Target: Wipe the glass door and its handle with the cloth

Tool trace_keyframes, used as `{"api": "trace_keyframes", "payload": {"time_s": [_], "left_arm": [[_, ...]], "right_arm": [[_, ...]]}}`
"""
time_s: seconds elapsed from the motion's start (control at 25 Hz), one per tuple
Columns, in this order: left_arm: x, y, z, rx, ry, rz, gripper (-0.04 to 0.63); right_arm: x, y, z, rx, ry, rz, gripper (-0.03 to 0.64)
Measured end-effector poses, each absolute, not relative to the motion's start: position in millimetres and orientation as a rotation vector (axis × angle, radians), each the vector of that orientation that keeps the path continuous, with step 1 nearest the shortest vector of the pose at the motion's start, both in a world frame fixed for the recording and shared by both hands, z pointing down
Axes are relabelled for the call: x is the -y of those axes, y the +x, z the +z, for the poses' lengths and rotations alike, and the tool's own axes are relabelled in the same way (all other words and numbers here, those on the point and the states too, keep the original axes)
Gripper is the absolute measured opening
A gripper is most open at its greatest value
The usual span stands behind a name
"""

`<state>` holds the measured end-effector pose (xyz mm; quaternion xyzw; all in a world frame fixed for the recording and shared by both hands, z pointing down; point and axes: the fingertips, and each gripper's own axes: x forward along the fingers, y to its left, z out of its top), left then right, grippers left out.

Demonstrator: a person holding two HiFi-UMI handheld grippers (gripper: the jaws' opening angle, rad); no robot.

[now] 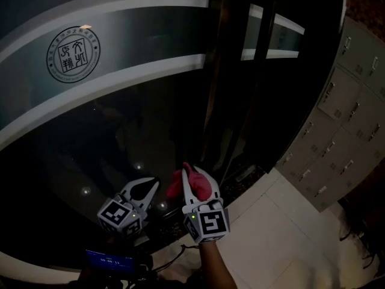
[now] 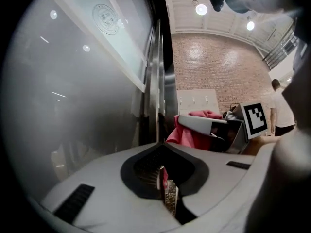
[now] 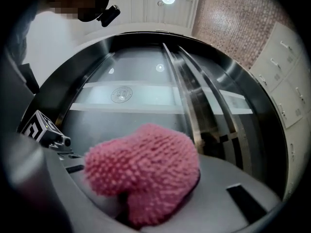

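Observation:
The glass door point(image 1: 108, 125) is dark, with pale frosted bands and a round emblem point(image 1: 73, 54). A vertical metal bar point(image 2: 158, 81) runs along its edge at the door frame; whether it is the handle I cannot tell. My right gripper point(image 1: 187, 168) is shut on a fluffy pink cloth point(image 1: 175, 185), low and close in front of the glass near the frame. The cloth point(image 3: 146, 174) fills the space between its jaws in the right gripper view. My left gripper point(image 1: 154, 182) sits just left of it, tips together with nothing in them, close to the glass.
A bank of grey lockers point(image 1: 343, 119) lines the right side. Pale floor tiles point(image 1: 283, 233) lie below them. A brick wall point(image 2: 214, 62) stands beyond the door, and a person point(image 2: 279, 106) is far off at the right. A small lit screen point(image 1: 109, 261) sits near my body.

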<state>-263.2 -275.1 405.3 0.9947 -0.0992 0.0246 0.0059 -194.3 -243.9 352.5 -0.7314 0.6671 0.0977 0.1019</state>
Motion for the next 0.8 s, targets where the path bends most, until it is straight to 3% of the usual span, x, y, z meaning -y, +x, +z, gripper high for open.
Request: {"api": "trace_keyframes", "payload": {"time_s": [0.44,0.8], "left_arm": [[147.9,-22.6,399.7,0.041,3.154,0.032,0.002],[122.0,117.8,368.7,0.077,3.185,0.027,0.002]], "right_arm": [[117.9,1.6,339.5,-1.907,-2.2,0.346,0.058],[95.0,144.4,318.1,-1.939,-2.158,0.367,0.058]]}}
